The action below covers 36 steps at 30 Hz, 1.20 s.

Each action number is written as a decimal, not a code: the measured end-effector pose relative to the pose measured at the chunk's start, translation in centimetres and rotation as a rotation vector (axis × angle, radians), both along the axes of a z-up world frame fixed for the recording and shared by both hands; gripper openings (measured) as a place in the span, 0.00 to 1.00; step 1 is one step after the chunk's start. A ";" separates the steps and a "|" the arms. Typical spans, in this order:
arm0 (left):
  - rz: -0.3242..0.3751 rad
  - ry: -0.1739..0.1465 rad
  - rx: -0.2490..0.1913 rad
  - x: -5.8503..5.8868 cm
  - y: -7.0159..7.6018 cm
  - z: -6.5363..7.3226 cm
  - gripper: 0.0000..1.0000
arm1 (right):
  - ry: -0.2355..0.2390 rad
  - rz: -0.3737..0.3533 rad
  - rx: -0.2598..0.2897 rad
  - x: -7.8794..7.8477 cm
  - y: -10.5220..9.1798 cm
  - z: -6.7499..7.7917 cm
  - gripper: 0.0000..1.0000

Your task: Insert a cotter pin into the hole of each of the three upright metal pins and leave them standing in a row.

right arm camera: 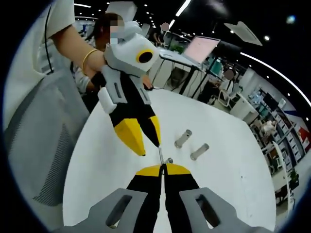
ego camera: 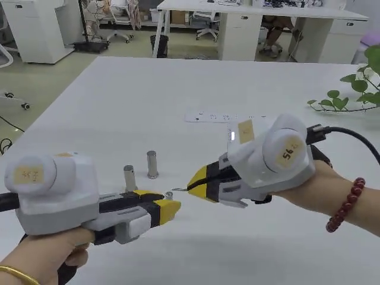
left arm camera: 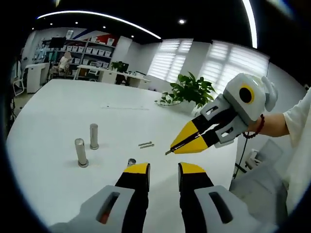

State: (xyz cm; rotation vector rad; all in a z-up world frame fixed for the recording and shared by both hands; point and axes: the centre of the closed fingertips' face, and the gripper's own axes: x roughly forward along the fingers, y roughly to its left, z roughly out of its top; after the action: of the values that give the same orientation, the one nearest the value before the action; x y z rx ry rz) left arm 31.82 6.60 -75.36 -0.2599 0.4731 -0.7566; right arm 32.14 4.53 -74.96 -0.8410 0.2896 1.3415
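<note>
Over the white surface, the left gripper is spreading its fingers with nothing between them, and the right gripper is pinching its fingers closed. Two upright metal pins are standing beyond a third pin just past the left fingertips, and the right's thin cotter pin is pointing toward it. The left should probably be steadying that pin's shaft while the right is lining the tip squarely with the hole.

An open-plan office-cum-lab: long white bench, white cabinet desks, wheeled office chairs, wall shelves of storage boxes, slatted window blinds, leafy green potted plant, lit laptop screen.
</note>
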 end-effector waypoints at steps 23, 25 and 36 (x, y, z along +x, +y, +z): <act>-0.039 0.041 -0.091 -0.9 -1.5 0.7 0.04 | -0.058 0.082 -0.018 -1.6 0.3 0.1 0.02; -0.038 0.047 -0.100 -0.9 -1.6 0.7 0.03 | -0.070 0.085 -0.027 -1.6 0.3 0.0 0.02; -0.044 0.081 -0.141 -1.0 -1.7 0.6 0.01 | -0.082 0.087 -0.031 -1.8 0.4 -0.2 0.02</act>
State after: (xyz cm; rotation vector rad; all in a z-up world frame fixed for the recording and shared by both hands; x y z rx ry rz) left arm 30.80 4.85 -74.78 -0.4141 0.5037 -0.8259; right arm 30.38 4.93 -75.16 -0.9411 0.2122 1.3827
